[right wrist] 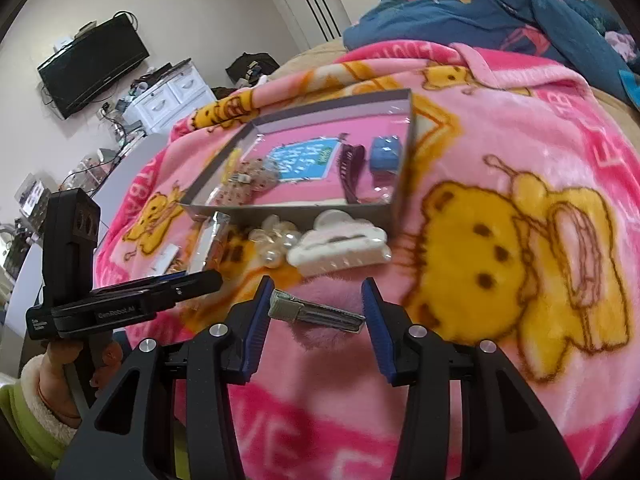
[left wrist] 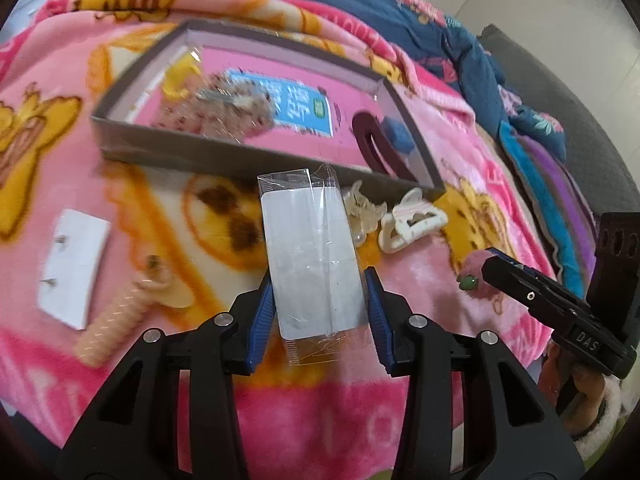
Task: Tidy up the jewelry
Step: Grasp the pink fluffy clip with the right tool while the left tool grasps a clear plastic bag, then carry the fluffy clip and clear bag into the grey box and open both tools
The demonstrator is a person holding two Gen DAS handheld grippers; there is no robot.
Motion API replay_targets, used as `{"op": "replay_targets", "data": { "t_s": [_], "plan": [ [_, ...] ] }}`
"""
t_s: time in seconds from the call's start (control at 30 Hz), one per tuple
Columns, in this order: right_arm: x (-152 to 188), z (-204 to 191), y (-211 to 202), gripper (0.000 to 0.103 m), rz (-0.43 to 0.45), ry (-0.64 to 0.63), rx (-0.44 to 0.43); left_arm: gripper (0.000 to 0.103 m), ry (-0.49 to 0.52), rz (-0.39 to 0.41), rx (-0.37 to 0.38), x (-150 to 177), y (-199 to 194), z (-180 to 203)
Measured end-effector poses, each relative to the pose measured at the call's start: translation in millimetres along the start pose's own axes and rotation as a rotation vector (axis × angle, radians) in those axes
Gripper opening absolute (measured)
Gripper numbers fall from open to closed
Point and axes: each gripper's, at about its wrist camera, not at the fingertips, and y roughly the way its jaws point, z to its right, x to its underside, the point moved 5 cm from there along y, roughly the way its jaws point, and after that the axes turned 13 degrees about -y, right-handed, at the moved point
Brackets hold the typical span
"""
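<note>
— Since the box (left wrist: pixel 256 152) sits upper centre, why lift both?
— Left gripper (left wrist: pixel 320 300) pinches the sleeved card (left wrist: pixel 312 256); right gripper (right wrist: pixel 316 312) clamps the metal hair clip (right wrist: pixel 316 312), likely both bound for it.

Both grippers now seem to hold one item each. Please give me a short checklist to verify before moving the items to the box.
1. left gripper closed on the white card in clear sleeve: ok, the pads meet both edges.
2. right gripper closed on the metal hair clip: ok, the clip spans between the pads.
3. The grey box is open: ok.
4. Free space in the box: ok, bare pink floor near its middle.
5. Path over the near wall: not ok yet, the white claw clip and the pearl clip lie against it.
6. The sleeve holds firm: cannot tell.
</note>
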Motion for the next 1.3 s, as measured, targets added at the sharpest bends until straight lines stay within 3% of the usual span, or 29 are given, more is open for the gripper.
{"op": "replay_targets", "data": {
  "t_s": [0.57, 1.3],
  "plan": [
    [-39.4, -48.0, 2.6, 0.043, 0.055, -0.057, -0.043, 0.034, -0.039, 0.2, -0.009, -39.1, -68.4, -28.5],
    [-90.7, -63.3, 1.5, 0.043, 0.138, -0.09, -0.039, 0.034, -0.07, 0.296, -0.004, -69.5, -102.2, -48.4]
  ]
}}
